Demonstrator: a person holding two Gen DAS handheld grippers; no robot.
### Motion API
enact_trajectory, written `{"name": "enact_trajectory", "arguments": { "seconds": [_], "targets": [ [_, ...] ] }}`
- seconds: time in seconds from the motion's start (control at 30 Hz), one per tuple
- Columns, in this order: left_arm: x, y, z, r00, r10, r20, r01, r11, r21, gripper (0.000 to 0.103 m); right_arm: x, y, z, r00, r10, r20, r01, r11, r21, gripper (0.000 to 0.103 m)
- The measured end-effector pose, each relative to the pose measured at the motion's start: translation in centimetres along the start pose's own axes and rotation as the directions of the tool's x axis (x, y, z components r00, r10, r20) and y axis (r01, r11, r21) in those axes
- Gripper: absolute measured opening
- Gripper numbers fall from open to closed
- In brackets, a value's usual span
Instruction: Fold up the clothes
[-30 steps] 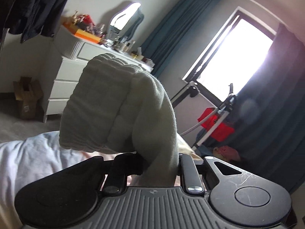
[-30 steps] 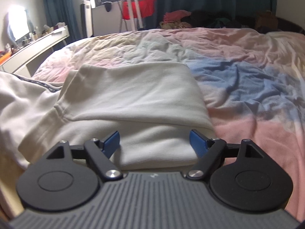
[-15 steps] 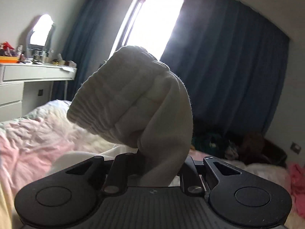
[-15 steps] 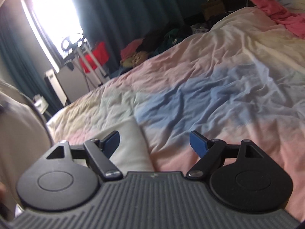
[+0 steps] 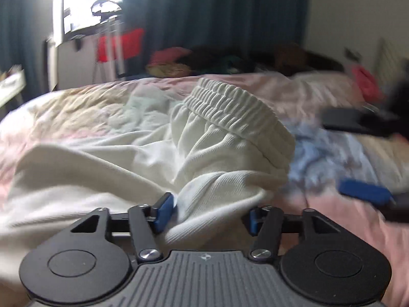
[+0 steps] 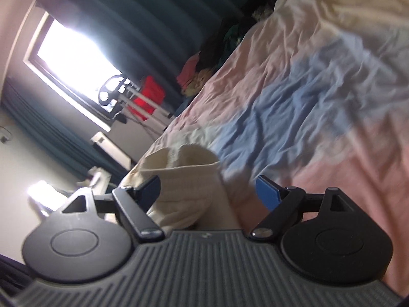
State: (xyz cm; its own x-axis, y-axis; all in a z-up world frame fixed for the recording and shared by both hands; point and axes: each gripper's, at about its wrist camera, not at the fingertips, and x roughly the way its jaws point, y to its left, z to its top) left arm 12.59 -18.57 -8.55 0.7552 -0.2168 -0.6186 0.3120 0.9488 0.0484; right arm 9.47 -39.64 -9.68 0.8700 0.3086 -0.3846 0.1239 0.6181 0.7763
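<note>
A cream-white garment with a ribbed cuff point(image 5: 230, 117) lies bunched on the bed point(image 5: 76, 102). My left gripper point(image 5: 208, 213) is open, its blue pads on either side of a fold of the garment, which rests between them. My right gripper point(image 6: 209, 190) is open and tilted, with the same white garment point(image 6: 186, 176) showing between its pads; it also shows blurred at the right edge of the left wrist view point(image 5: 368, 192).
The bed has a rumpled pink, blue and yellow cover point(image 6: 319, 89). A pile of clothes point(image 5: 179, 58) lies along its far edge. A drying rack with red cloth point(image 5: 120, 43) stands by the window and dark curtains point(image 5: 217, 12).
My left gripper has swung down to the bed and opened, letting go of the white cuff it held aloft. My right gripper has rolled sideways and stays open.
</note>
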Motion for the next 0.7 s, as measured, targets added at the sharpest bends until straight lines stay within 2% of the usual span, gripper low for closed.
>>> {"name": "enact_trajectory", "arguments": {
  "seconds": [0.03, 0.07, 0.2, 0.27, 0.37, 0.47, 0.53, 0.63, 0.7],
  "targets": [
    [-1.2, 0.0, -1.2, 1.000, 0.003, 0.011, -0.004, 0.998, 0.060, 0.079, 0.5, -0.1, -0.2, 0.999, 0.021, -0.024, -0.020, 1.000, 0.017, 0.084],
    [-2.3, 0.7, -1.7, 1.000, 0.012, 0.025, -0.015, 0.995, 0.102, 0.082, 0.9, -0.2, -0.6, 0.998, 0.035, -0.047, -0.033, 0.999, 0.038, 0.084],
    [-6.4, 3.3, -3.0, 1.000, -0.016, -0.003, 0.017, 0.987, 0.161, 0.083, 2.3, -0.3, -2.3, 0.989, 0.081, -0.124, -0.069, 0.993, 0.099, 0.084],
    [-8.0, 5.3, -3.7, 1.000, 0.015, 0.008, -0.017, 0.987, 0.159, 0.085, 2.9, 0.0, -3.1, 0.983, 0.099, -0.156, -0.082, 0.990, 0.112, 0.084],
    [-9.7, 7.3, -4.6, 0.993, 0.117, 0.001, -0.116, 0.985, 0.131, 0.085, 3.9, 0.7, -4.0, 0.981, 0.079, -0.178, -0.066, 0.995, 0.075, 0.084],
    [-10.7, 9.8, -5.0, 0.995, 0.101, -0.015, -0.100, 0.995, 0.023, 0.084, 5.1, 0.4, -4.5, 0.987, 0.034, -0.159, -0.021, 0.996, 0.085, 0.084],
    [-11.4, 10.5, -5.2, 0.996, 0.094, -0.006, -0.094, 0.996, -0.002, 0.084, 5.8, -0.2, -4.4, 0.991, 0.014, -0.129, -0.001, 0.995, 0.102, 0.084],
    [-11.4, 10.7, -5.6, 0.991, 0.126, 0.038, -0.129, 0.989, 0.075, 0.084, 7.0, -0.8, -4.0, 0.996, -0.038, -0.085, 0.046, 0.994, 0.100, 0.085],
    [-11.2, 10.7, -5.9, 0.985, 0.151, 0.085, -0.162, 0.976, 0.145, 0.084, 8.1, -1.3, -3.9, 0.996, -0.032, -0.080, 0.041, 0.992, 0.120, 0.084]
  ]
}}
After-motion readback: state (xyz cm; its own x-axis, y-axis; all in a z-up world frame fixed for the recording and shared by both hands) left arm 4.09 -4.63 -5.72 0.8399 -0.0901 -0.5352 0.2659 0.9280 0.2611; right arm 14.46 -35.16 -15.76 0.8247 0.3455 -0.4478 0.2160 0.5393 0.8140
